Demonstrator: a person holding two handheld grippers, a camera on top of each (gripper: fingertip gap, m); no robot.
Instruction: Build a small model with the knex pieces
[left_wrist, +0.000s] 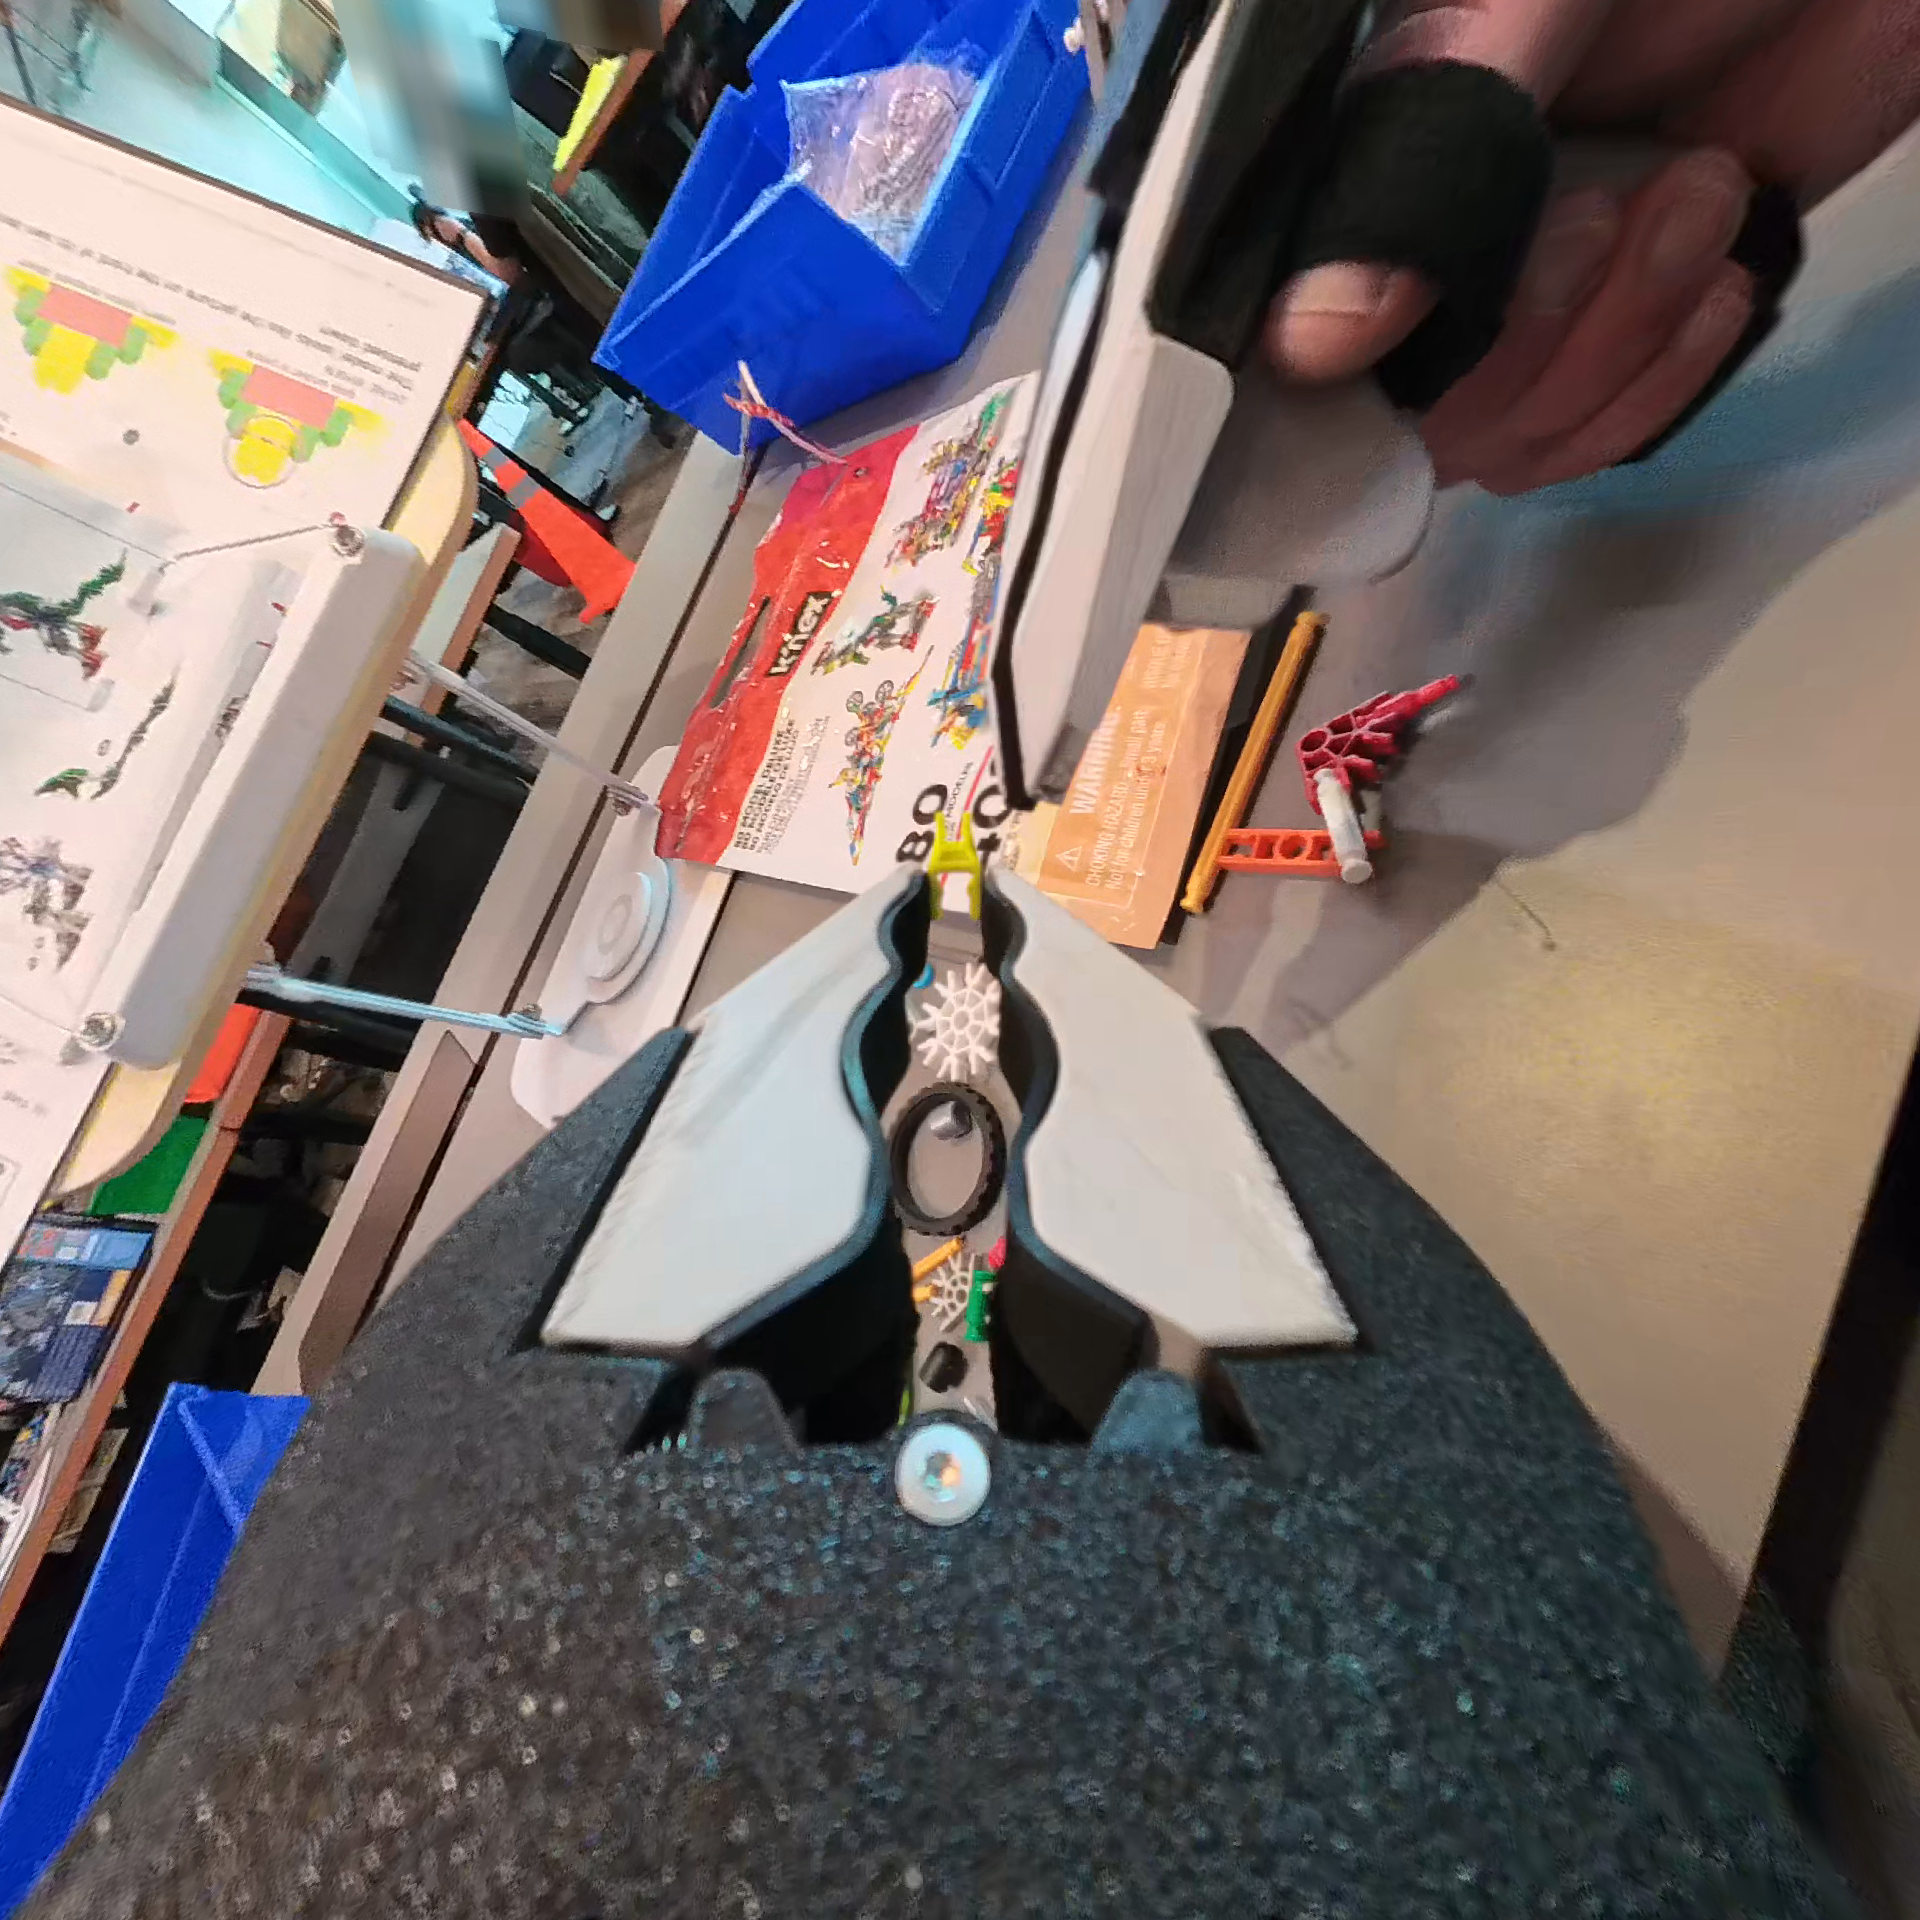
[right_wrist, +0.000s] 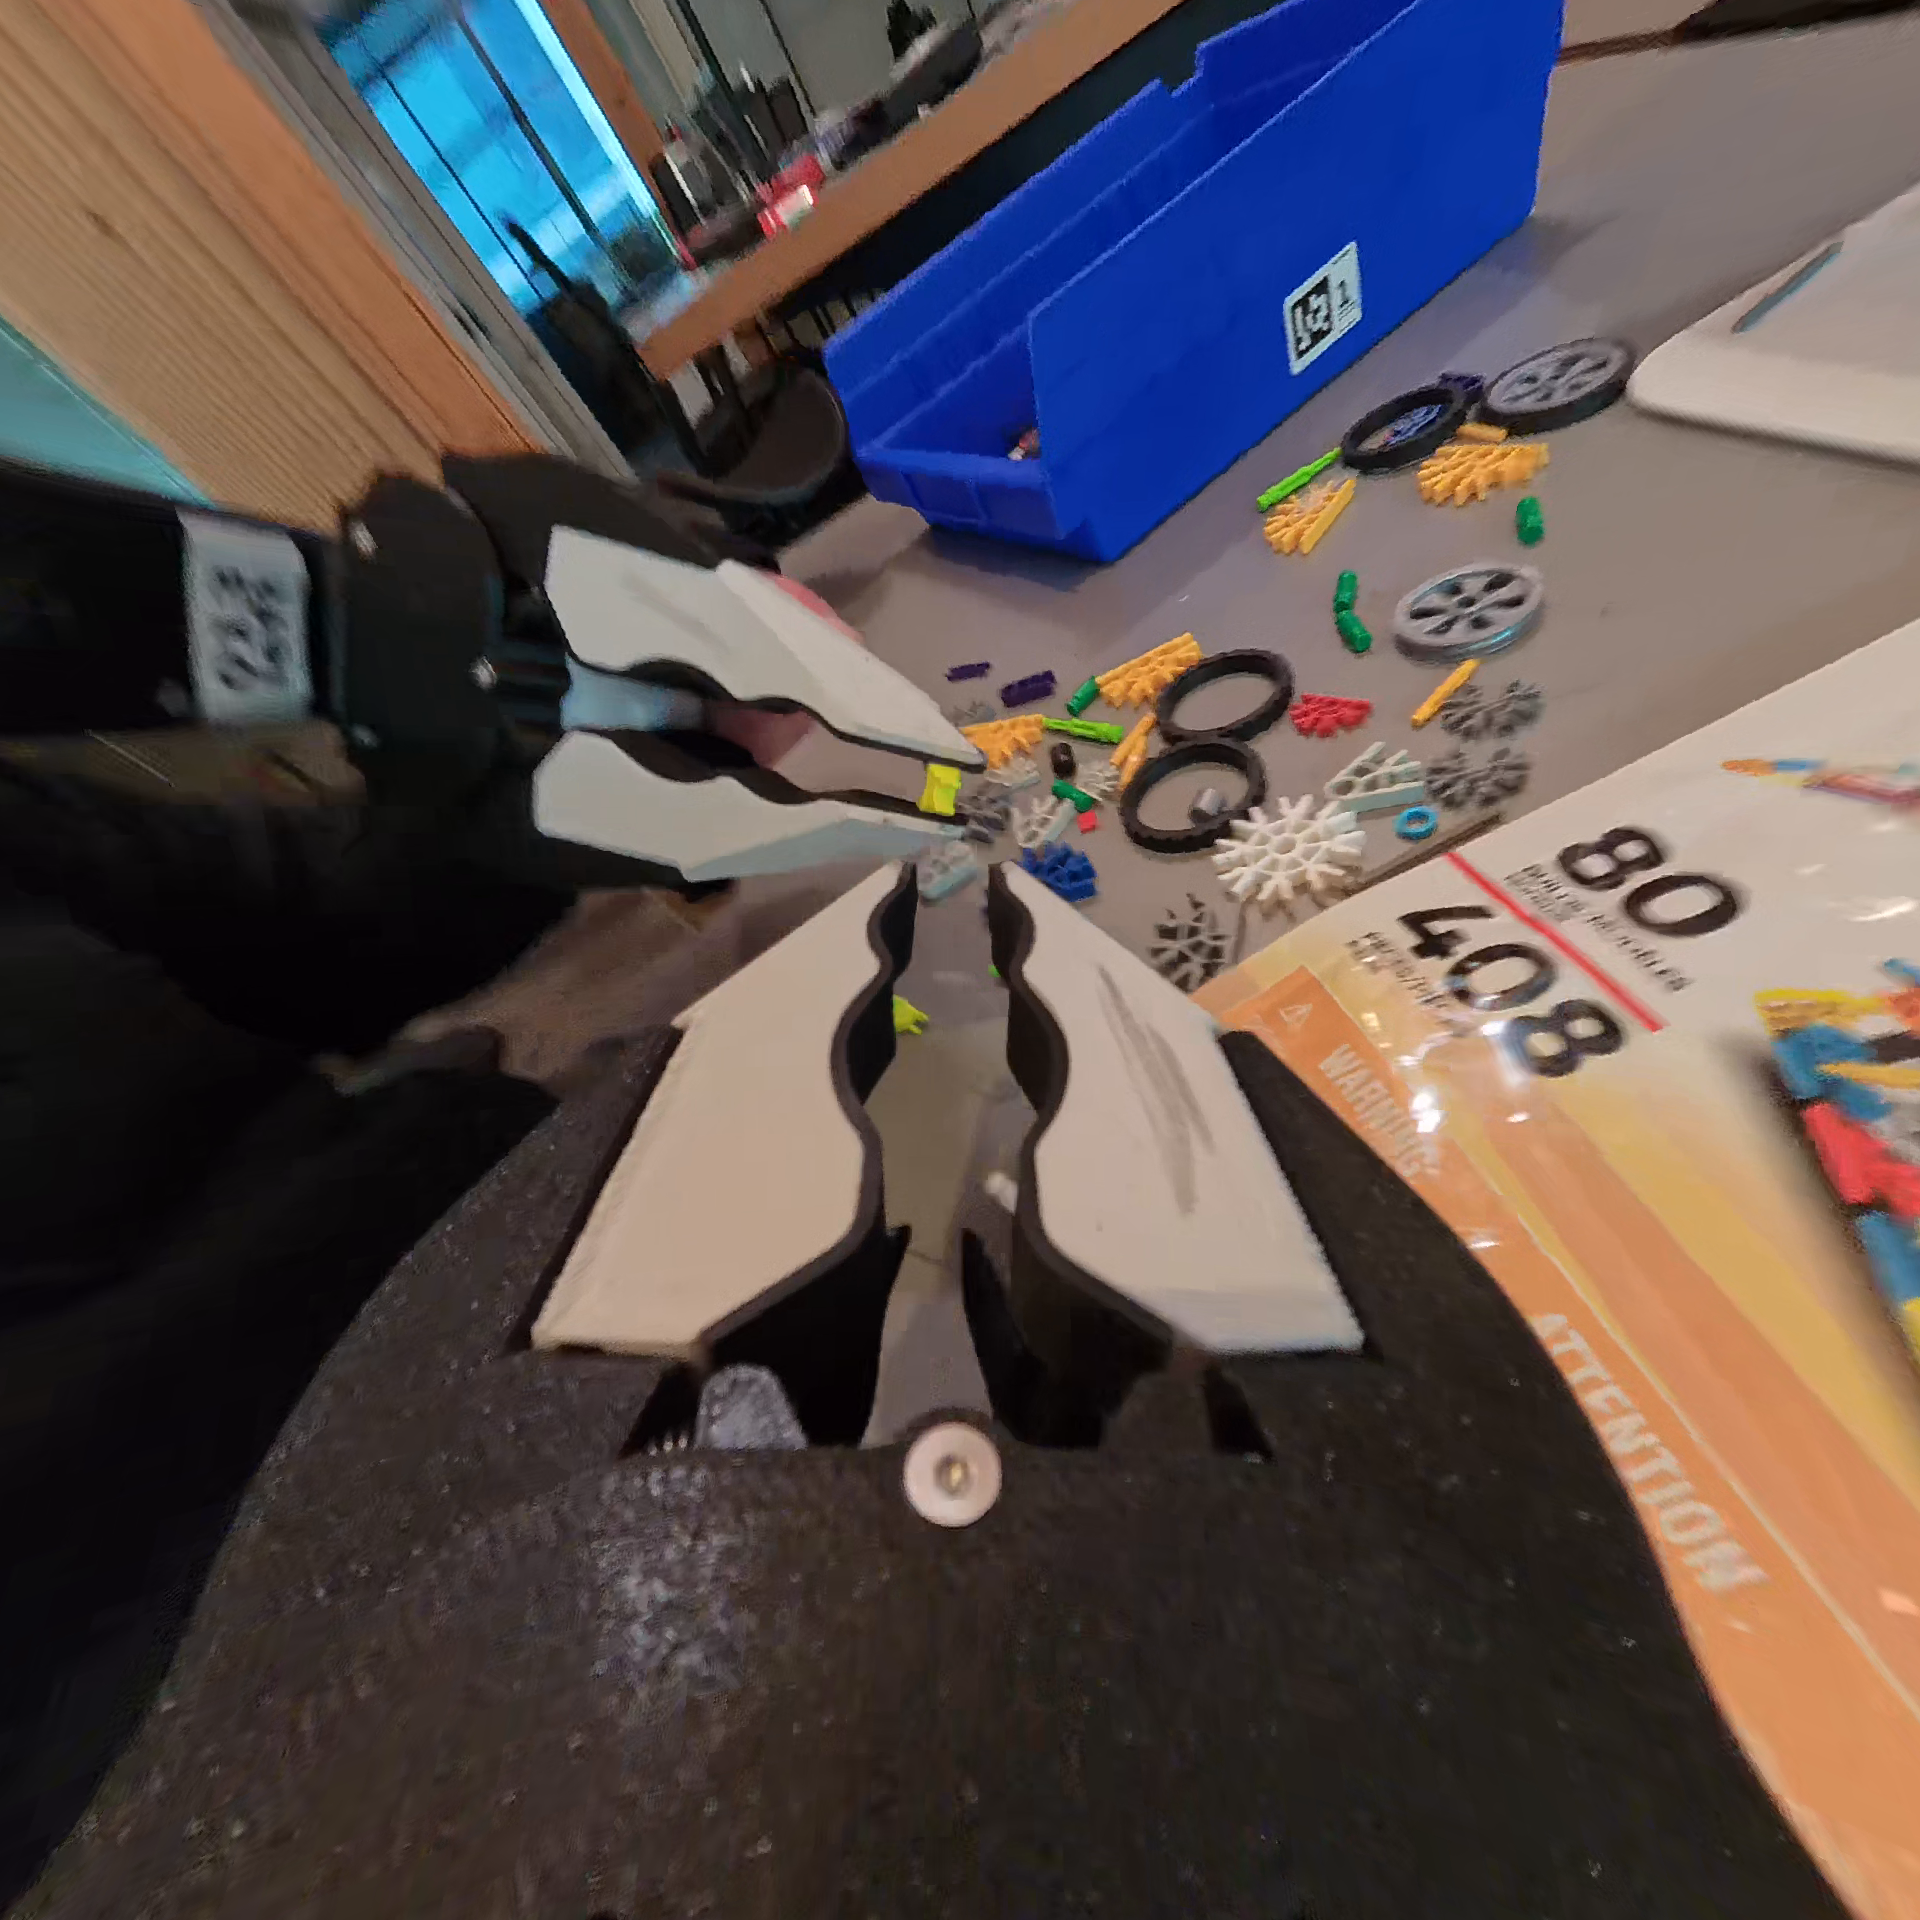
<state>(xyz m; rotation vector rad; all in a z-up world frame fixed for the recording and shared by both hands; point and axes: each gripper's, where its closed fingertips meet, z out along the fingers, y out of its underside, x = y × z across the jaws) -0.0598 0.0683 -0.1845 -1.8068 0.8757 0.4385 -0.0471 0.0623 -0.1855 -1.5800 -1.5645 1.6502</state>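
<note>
My left gripper (left_wrist: 956, 883) is shut on a small yellow-green connector (left_wrist: 954, 868), pinched at the very tips. It also shows in the right wrist view (right_wrist: 961, 795), holding that connector (right_wrist: 940, 790) just above a pile of building-toy pieces. My right gripper (right_wrist: 953, 878) is open by a narrow gap with nothing between the jaws. Its tips are close below the left gripper's tips. A light-blue piece (right_wrist: 945, 868) lies on the table beyond its tips. A hand holds the right gripper, and one of its fingers (left_wrist: 1101, 582) shows in the left wrist view.
Loose pieces lie on the grey table: a white snowflake connector (right_wrist: 1288, 847), black tyres (right_wrist: 1195, 795), grey wheels (right_wrist: 1467, 611). A blue bin (right_wrist: 1195, 312) stands behind them. A printed bag (right_wrist: 1558, 1039) lies on the right. A red-and-orange part (left_wrist: 1351, 743) and an instruction board (left_wrist: 208, 416) show in the left wrist view. The tips of both grippers are at nearly the same place.
</note>
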